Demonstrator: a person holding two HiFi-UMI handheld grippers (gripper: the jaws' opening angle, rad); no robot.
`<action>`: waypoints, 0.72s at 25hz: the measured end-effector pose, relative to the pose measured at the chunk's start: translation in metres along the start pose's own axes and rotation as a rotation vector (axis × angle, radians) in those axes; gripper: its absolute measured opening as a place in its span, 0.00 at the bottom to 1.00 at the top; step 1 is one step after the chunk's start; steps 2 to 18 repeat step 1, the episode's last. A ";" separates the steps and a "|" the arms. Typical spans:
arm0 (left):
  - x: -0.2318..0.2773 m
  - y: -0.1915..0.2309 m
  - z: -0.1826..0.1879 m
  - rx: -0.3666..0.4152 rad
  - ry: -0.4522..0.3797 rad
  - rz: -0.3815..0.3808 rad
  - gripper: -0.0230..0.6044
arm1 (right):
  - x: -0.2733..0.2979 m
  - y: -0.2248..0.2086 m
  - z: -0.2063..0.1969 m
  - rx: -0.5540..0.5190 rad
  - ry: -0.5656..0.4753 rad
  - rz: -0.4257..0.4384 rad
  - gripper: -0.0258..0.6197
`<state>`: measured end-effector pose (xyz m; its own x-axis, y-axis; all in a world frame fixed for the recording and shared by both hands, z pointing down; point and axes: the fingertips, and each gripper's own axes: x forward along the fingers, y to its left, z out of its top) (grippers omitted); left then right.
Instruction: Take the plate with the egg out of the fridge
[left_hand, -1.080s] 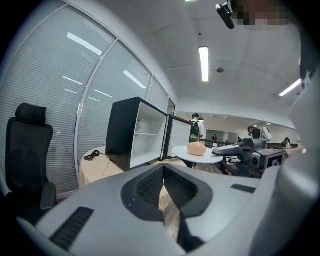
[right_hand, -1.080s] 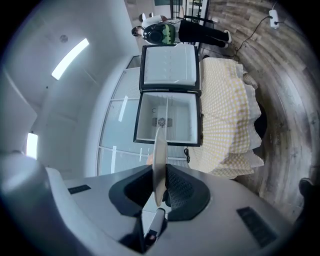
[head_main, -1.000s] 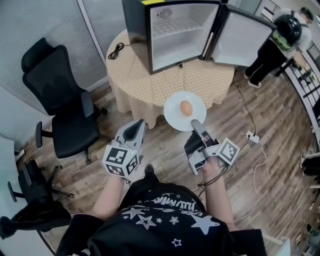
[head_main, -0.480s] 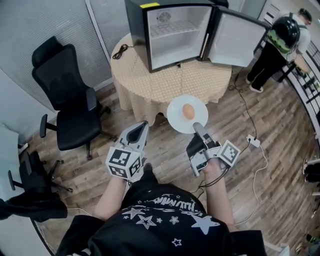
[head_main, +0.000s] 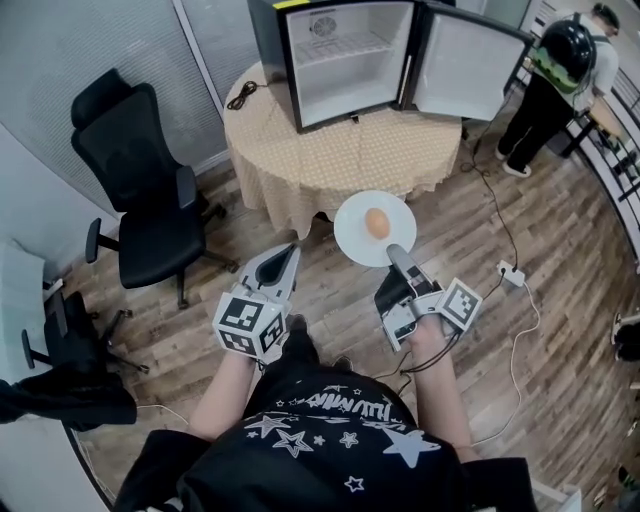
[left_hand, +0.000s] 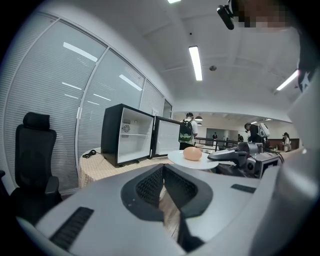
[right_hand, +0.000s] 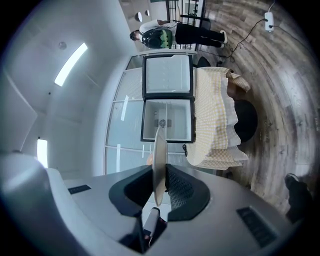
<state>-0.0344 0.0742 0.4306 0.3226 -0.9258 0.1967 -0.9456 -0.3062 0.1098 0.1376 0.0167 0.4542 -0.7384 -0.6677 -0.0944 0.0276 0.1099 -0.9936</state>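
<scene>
A white plate (head_main: 372, 240) with a brown egg (head_main: 377, 223) on it hangs level over the wooden floor, in front of the table. My right gripper (head_main: 394, 251) is shut on the plate's near rim. In the right gripper view the plate (right_hand: 159, 160) stands edge-on between the pads of that gripper (right_hand: 158, 192). My left gripper (head_main: 290, 250) is to the left of the plate, shut and holding nothing. In its own view the left gripper (left_hand: 162, 170) has its jaws together, with the egg (left_hand: 192, 153) and the plate (left_hand: 186, 162) to the right ahead.
A small black fridge (head_main: 345, 55) stands on a round table (head_main: 340, 150) with a beige cloth, its door (head_main: 470, 70) swung open to the right and its inside bare. A black office chair (head_main: 140, 190) is at the left. A person (head_main: 555, 70) stands at the far right. A power strip (head_main: 510, 275) lies on the floor.
Both grippers and the plate with the egg have drawn back from the table. The fridge and table now sit farther up in the head view. The grip on the plate is unchanged.
</scene>
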 end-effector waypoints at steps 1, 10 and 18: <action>-0.001 -0.003 -0.001 -0.003 -0.001 -0.001 0.05 | -0.004 -0.001 0.000 0.002 0.000 -0.001 0.15; -0.001 -0.003 -0.001 -0.003 -0.001 -0.001 0.05 | -0.004 -0.001 0.000 0.002 0.000 -0.001 0.15; -0.001 -0.003 -0.001 -0.003 -0.001 -0.001 0.05 | -0.004 -0.001 0.000 0.002 0.000 -0.001 0.15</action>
